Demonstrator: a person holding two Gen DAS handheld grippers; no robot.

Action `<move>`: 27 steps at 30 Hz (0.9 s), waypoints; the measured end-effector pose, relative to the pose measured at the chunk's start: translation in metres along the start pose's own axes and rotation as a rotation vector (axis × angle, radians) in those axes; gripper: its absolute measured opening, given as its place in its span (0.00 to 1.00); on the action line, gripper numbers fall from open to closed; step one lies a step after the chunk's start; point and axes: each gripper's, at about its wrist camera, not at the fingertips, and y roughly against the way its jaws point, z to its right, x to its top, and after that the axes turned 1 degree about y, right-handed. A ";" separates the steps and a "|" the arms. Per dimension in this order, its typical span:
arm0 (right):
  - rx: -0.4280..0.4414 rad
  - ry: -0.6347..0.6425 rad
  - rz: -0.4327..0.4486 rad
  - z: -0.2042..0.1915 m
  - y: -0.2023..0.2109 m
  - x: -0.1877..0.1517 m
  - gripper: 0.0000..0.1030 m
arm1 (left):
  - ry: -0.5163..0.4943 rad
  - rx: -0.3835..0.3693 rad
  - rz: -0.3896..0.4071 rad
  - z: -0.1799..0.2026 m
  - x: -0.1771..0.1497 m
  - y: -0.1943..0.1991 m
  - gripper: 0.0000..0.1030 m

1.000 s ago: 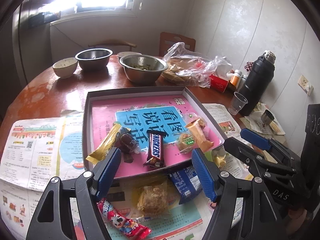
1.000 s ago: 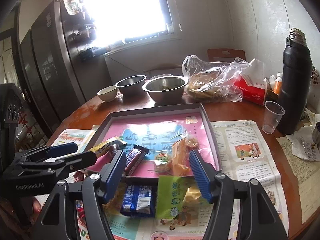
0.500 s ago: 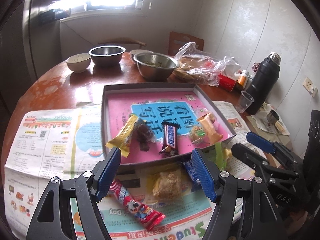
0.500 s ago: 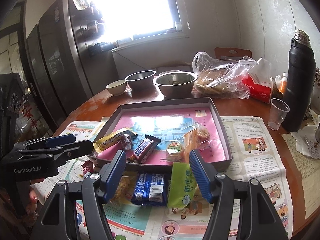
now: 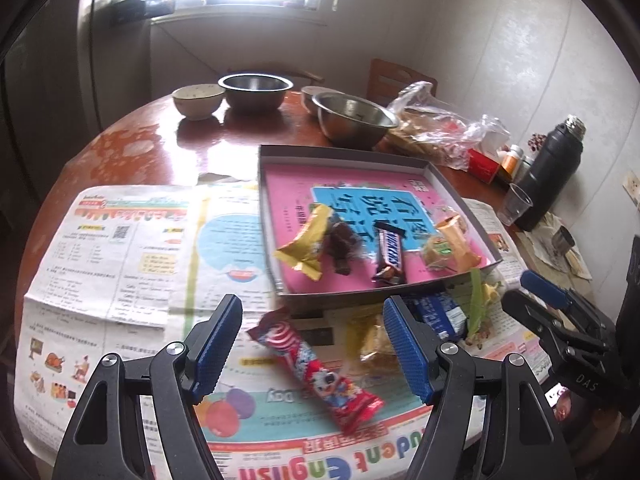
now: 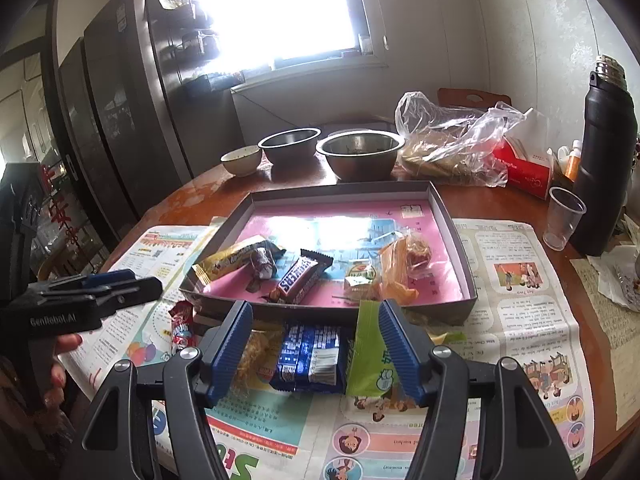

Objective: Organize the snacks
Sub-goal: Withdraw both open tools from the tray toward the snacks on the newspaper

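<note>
Four snacks lie just outside the tray's (image 5: 460,280) near wall. Left view: the left gripper (image 5: 316,344) hangs half-open and empty over the red pack (image 5: 316,364); best to straddle its width.

Right view: the right gripper (image 6: 314,344), half-open and empty, frames the blue pack (image 6: 308,356). The tray holds five snacks.

The surface (image 5: 132,148) is viewed obliquely downward from close by both wrist cameras; the tray (image 5: 344,153) (image 6: 456,240) is shared.

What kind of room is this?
Probably a home kitchen or dining corner: metal bowls on a round wooden table, a black thermos, and a tall dark fridge.
</note>
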 end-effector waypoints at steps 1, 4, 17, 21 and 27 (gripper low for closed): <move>0.000 0.002 -0.004 0.000 0.000 -0.002 0.63 | 0.008 0.005 -0.001 -0.004 0.000 0.000 0.73; -0.003 0.001 -0.019 0.000 -0.003 -0.007 0.63 | 0.022 0.015 -0.014 -0.011 -0.003 -0.003 0.73; 0.005 0.038 -0.092 -0.012 -0.020 -0.031 0.63 | 0.032 0.024 -0.141 -0.013 -0.029 -0.038 0.73; -0.004 0.061 -0.109 -0.018 -0.032 -0.035 0.63 | 0.037 0.025 -0.161 -0.012 -0.033 -0.045 0.72; -0.024 0.071 -0.141 -0.018 -0.051 -0.037 0.63 | 0.032 0.025 -0.176 -0.010 -0.035 -0.055 0.72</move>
